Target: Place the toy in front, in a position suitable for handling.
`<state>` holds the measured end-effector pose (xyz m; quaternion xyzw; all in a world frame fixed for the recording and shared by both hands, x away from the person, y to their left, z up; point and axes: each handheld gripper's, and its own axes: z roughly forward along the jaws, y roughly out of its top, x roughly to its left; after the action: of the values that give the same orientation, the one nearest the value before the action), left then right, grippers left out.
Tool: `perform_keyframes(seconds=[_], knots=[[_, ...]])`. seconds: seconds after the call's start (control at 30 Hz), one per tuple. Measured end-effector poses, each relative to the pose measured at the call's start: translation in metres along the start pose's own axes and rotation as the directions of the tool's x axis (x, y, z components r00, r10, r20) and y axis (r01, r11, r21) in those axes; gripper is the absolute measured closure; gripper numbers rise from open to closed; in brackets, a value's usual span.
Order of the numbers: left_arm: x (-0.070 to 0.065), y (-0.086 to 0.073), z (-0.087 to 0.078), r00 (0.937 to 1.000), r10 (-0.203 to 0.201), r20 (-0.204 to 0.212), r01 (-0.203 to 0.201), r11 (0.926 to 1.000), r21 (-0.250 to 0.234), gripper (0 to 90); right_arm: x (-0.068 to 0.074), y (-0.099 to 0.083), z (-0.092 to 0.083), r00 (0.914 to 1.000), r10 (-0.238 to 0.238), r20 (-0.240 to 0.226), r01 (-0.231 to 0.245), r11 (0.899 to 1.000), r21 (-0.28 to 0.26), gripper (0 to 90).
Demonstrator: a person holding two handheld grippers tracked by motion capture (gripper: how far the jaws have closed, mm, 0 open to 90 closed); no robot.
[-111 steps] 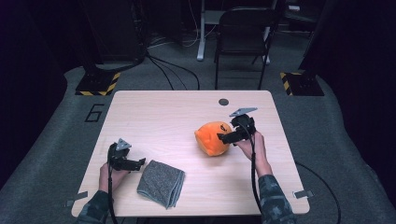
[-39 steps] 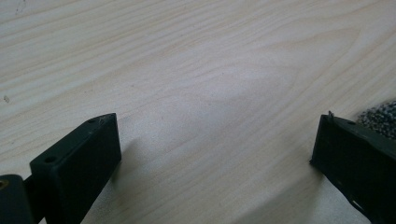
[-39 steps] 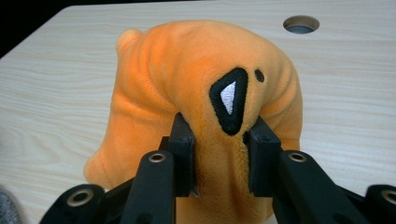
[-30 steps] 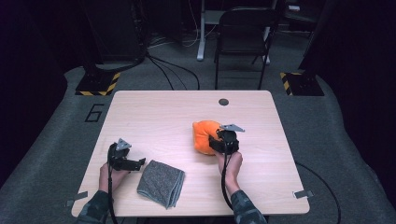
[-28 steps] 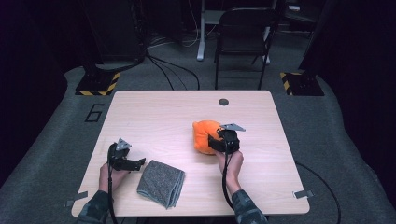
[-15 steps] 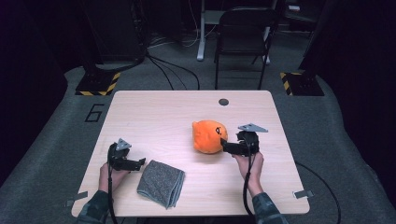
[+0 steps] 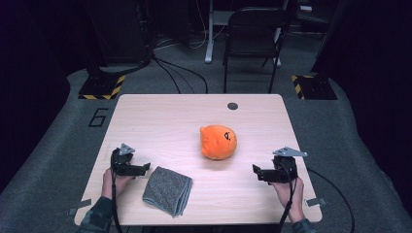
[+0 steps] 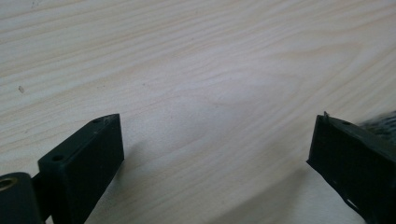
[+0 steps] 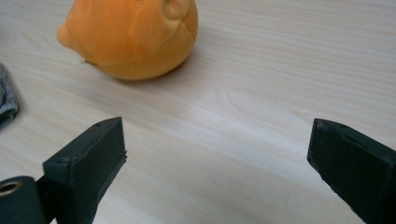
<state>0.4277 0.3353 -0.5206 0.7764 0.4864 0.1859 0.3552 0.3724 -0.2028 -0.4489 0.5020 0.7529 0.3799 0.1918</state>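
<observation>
An orange plush toy (image 7: 218, 141) with a small dark face mark lies free near the middle of the wooden table (image 7: 160, 121). My right gripper (image 7: 255, 171) rests at the front right, a hand's breadth from the toy, pointing left. Its jaws have just been opening and stand wide with nothing between them. In the right gripper view the plush toy (image 9: 133, 35) sits ahead at upper left. My left gripper (image 7: 145, 167) is open at the front left, its tips just short of a folded grey cloth (image 7: 167, 190). Only bare wood lies between the left fingers (image 8: 84, 163).
A small dark round hole (image 7: 232, 106) marks the table's far edge. A black chair (image 7: 255, 41) stands behind the table, with cables and yellow-black striped plates on the floor. The edge of the grey cloth (image 9: 7, 100) shows at the left of the right gripper view.
My right gripper has let go of the orange plush and drawn back to the right and toward the table's front. The plush stays mid-table. The left gripper and cloth are unmoved.
</observation>
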Motion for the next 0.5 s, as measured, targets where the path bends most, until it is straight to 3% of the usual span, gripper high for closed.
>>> perform_keyframes(seconds=[0.1, 0.13, 0.17, 0.27, 0.33, 0.5], knots=[[-0.008, 0.007, -0.021, 0.9996, 0.024, -0.013, -0.025, 0.9988, -0.042, 2.5, -0.004, -0.007, -0.005, 0.9999, -0.009, 0.01, 0.008, 1.0, 0.012, 3.5], [-0.016, 0.01, -0.034, 0.9997, 0.016, 0.016, -0.015, 0.9987, -0.049, 0.7, -0.007, -0.012, -0.008, 0.9998, 0.0, 0.019, 0.0, 1.0, 0.022, 3.5], [-0.016, 0.01, -0.034, 0.9997, 0.016, 0.016, -0.015, 0.9987, -0.049, 0.2, -0.009, -0.013, -0.009, 0.9998, 0.0, 0.021, 0.0, 1.0, 0.021, 3.6], [-0.033, 0.015, -0.046, 0.9979, 0.042, 0.048, -0.039, 0.9976, -0.057, 0.1, -0.013, -0.015, -0.011, 0.9995, 0.015, 0.027, -0.016, 1.0, 0.022, 3.9], [-0.047, 0.014, -0.049, 0.9952, 0.05, 0.084, -0.045, 0.9972, -0.06, 0.1, -0.017, -0.016, -0.012, 0.9994, 0.02, 0.029, -0.02, 1.0, 0.02, 4.1], [-0.085, 0.005, -0.045, 0.9824, 0.12, 0.143, -0.119, 0.9927, -0.021, 0.0, -0.018, -0.019, -0.01, 0.9991, 0.03, 0.031, -0.031, 0.999, 0.035, 4.3]])
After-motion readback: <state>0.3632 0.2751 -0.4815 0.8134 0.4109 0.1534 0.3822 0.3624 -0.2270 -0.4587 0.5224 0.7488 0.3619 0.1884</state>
